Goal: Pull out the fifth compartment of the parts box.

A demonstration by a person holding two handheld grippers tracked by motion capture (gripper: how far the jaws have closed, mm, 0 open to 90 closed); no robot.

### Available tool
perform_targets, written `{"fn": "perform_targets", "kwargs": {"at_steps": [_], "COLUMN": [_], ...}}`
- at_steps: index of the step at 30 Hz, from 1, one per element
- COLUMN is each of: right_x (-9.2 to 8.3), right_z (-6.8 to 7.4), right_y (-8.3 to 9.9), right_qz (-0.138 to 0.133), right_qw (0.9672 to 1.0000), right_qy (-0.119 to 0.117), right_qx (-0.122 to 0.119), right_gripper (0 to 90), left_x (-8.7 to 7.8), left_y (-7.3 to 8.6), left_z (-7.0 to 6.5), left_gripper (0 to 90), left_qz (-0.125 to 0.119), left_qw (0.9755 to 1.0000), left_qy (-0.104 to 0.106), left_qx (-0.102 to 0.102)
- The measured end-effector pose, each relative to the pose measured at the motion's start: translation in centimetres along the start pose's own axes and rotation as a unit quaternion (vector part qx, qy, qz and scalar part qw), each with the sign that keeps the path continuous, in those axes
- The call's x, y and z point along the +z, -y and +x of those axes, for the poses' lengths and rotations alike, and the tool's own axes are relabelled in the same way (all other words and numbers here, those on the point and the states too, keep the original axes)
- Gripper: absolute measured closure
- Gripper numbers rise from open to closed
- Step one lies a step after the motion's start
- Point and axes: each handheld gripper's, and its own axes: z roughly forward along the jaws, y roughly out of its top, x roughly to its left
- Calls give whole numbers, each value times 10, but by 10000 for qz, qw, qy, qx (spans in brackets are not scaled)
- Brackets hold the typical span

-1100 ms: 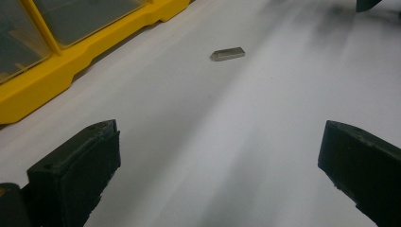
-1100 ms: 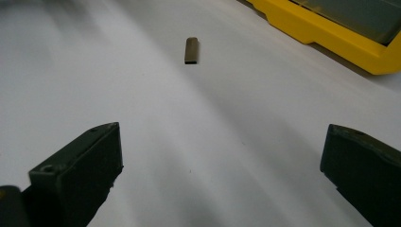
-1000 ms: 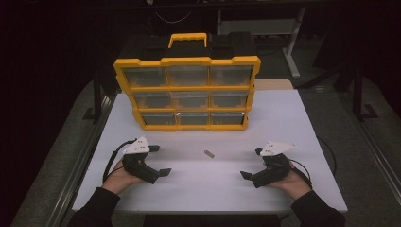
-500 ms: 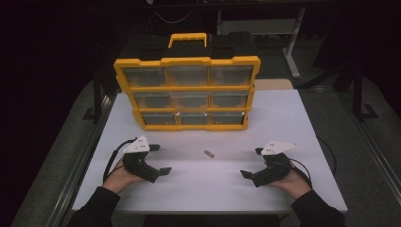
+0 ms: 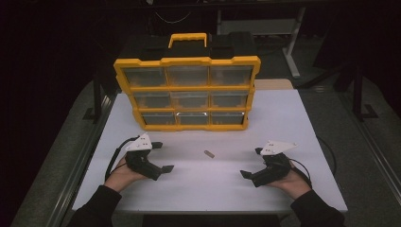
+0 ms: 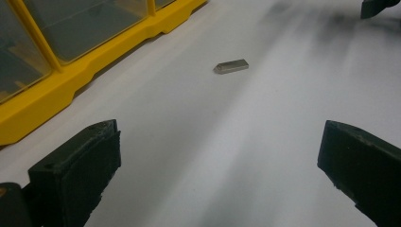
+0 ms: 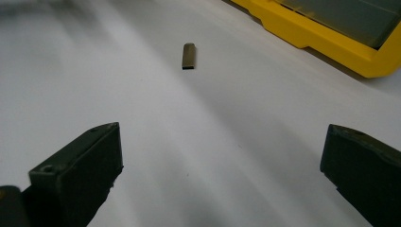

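Dark long sleeves (image 5: 97, 208) cover both forearms; 2 black grippers, left gripper (image 5: 159, 157) and right gripper (image 5: 251, 162), each carry a pale triangular plate (image 5: 139, 143) and black cable (image 5: 115, 153).

I've got bare white tabletop (image 5: 283, 118) ahead of both sets of jaws, w/ open room btwn them. Only thing in the lane: small flat grey metal bar (image 6: 231, 65), lying well fwd of the left gripper (image 5: 161, 156), nothing around it. Yellow plastic organiser case w/ clear drawers (image 5: 187, 92) walls off the far side.
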Motion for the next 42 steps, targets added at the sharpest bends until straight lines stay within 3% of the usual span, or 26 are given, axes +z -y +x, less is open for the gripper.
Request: {"fn": "perform_targets", "kwargs": {"at_steps": [14,42], "right_x": [1,2], "right_z": [1,2], "right_y": [-1,-2], "right_qz": [1,1], "right_qw": [10000,10000], "right_qy": [4,-68], "right_qx": [-48,-67], "right_gripper": [0,0], "left_x": [3,14], "left_y": [-5,-16], "left_z": [-2,-4], "left_gripper": [0,0], "left_qz": [-109,-170], "left_qw": [9999,9997], "left_qy": [114,76], "left_qx": [46,142]}}
